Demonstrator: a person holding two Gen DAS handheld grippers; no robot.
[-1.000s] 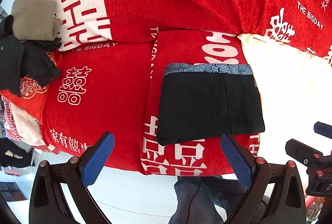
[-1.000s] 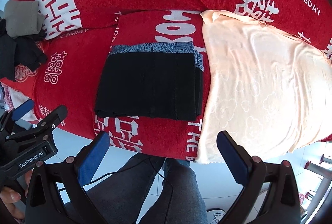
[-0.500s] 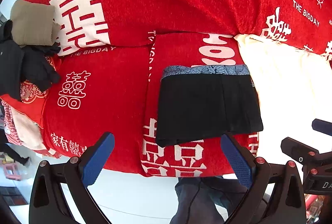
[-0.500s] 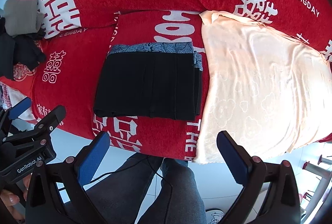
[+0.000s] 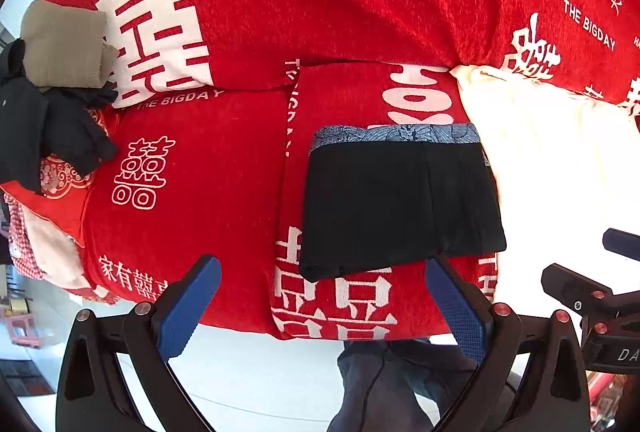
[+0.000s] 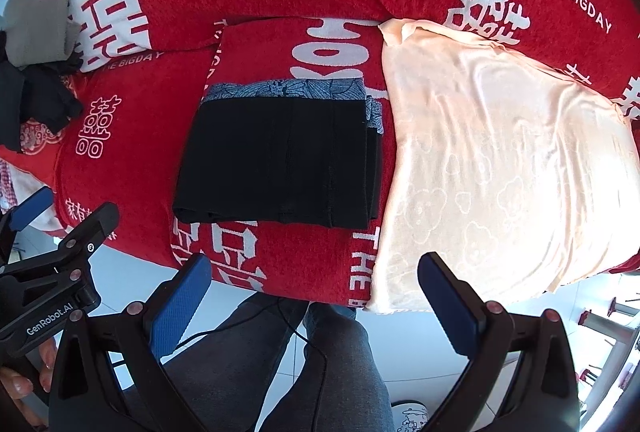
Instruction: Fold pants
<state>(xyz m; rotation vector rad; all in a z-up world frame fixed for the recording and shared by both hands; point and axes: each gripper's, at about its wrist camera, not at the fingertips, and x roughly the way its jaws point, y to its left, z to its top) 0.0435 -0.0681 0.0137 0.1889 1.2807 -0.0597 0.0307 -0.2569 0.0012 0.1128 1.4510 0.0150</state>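
The black pants (image 5: 400, 203) (image 6: 280, 163) lie folded into a flat rectangle on the red cover, with a blue patterned waistband (image 5: 396, 133) (image 6: 288, 89) along the far edge. My left gripper (image 5: 320, 296) hangs open in front of the sofa edge, below the pants and apart from them. My right gripper (image 6: 312, 288) is also open, held back from the near edge with nothing between its fingers. Each gripper shows at the side of the other's view.
A red sofa cover (image 5: 200, 159) with white characters spans the seat. A cream cloth (image 6: 500, 159) lies right of the pants. A folded khaki garment (image 5: 64, 47) and dark clothes (image 5: 44, 135) sit at the far left. A person's legs (image 6: 320, 364) stand below.
Both grippers have drawn back slightly from the sofa, so the pants sit a little higher in the views. The pants have not moved.
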